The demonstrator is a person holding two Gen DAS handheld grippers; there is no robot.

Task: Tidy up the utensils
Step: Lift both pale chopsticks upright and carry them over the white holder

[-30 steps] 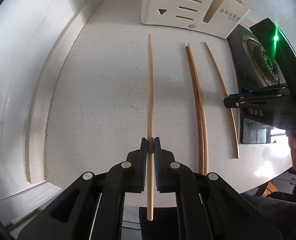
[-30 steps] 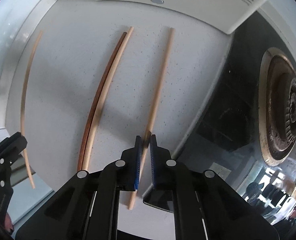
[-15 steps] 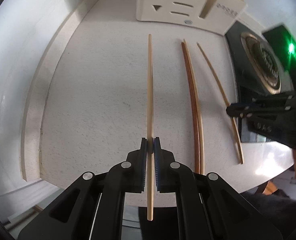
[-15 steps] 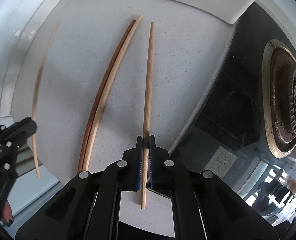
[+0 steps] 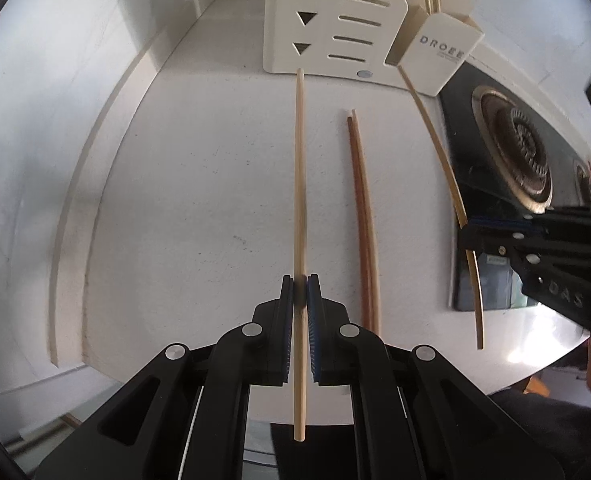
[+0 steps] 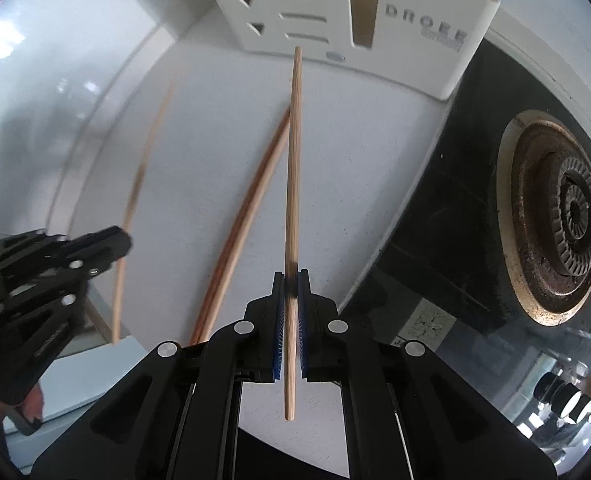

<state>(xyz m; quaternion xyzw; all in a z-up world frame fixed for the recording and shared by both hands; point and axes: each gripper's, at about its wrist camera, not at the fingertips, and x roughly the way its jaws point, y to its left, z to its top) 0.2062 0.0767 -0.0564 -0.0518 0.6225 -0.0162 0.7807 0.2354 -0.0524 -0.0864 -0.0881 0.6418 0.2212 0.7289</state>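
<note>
Each hand's gripper is shut on one pale wooden chopstick, lifted off the white counter and pointing toward the holder. My left gripper [image 5: 301, 285] pinches the left chopstick [image 5: 299, 184]; it appears blurred at the left of the right wrist view as the left chopstick [image 6: 143, 184]. My right gripper [image 6: 291, 280] clamps the right chopstick [image 6: 294, 160], seen beside the stove as the right chopstick [image 5: 443, 160]. A dark and a light chopstick pair [image 5: 363, 220], pair [image 6: 247, 208] lies flat between them. The cream utensil holder [image 5: 335, 28], holder [image 6: 415, 28] stands at the back, with chopsticks in its slot.
A black gas stove [image 6: 555, 216] with a round burner [image 5: 519, 148] borders the counter on the right. A white wall [image 5: 55, 120] and low backsplash strip curve along the left. The counter's near edge drops off below the grippers. A hand shows at the lower left [image 6: 35, 400].
My right gripper has lifted its chopstick off the counter and swung it toward the holder. Both views have moved nearer the holder. The pair on the counter stays put.
</note>
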